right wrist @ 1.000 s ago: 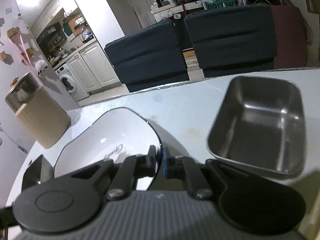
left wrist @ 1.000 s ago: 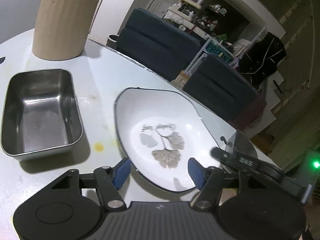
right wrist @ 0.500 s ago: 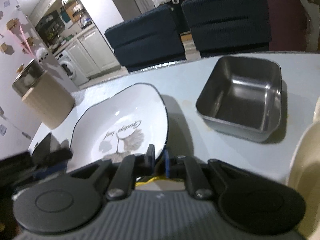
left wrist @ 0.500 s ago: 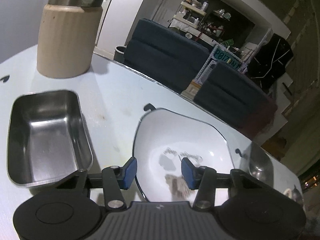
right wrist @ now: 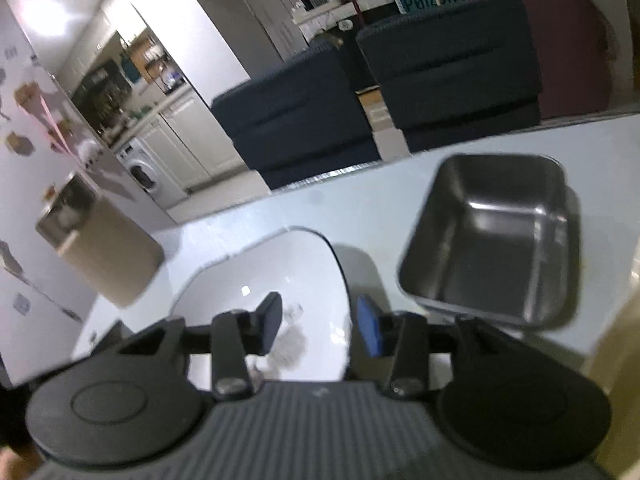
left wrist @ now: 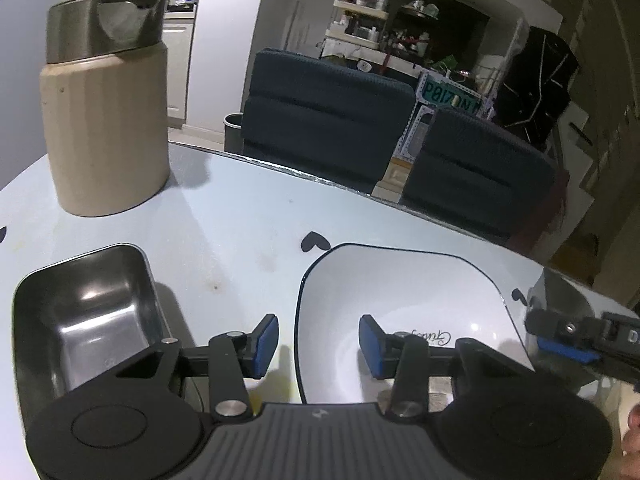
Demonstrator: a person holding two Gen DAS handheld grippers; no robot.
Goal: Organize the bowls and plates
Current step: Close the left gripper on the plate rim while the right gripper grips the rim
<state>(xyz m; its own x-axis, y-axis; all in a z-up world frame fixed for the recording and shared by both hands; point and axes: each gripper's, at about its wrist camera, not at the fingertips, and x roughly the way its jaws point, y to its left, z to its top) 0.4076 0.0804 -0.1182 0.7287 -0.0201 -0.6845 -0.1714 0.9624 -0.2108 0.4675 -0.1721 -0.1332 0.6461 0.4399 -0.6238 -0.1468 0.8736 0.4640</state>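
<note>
A white plate [left wrist: 404, 292] with a black rim and a leaf print lies on the pale table [left wrist: 248, 224]. My left gripper [left wrist: 318, 342] straddles the plate's near-left rim. Its jaws are closing, and the blue pads [left wrist: 266, 340] stand clear of the rim. In the right wrist view my right gripper [right wrist: 320, 322] has the plate's [right wrist: 260, 276] right rim between its fingers. Its jaws are opening and the pads are off the plate. A rectangular steel container [left wrist: 84, 320] sits left of the plate. My right gripper [left wrist: 568, 334] shows at the plate's far right corner.
A beige canister [left wrist: 104, 120] with a steel lid stands at the table's back left. A second steel dish [left wrist: 560, 292] peeks out behind the right gripper. Two dark chairs [left wrist: 324, 112] stand beyond the table's far edge. A cream object [right wrist: 616, 344] is close on the right.
My right gripper has let go of the plate's rim and its jaws have spread. My left gripper has shifted over the plate's left rim and narrowed. The plate has gone from tilted to flat.
</note>
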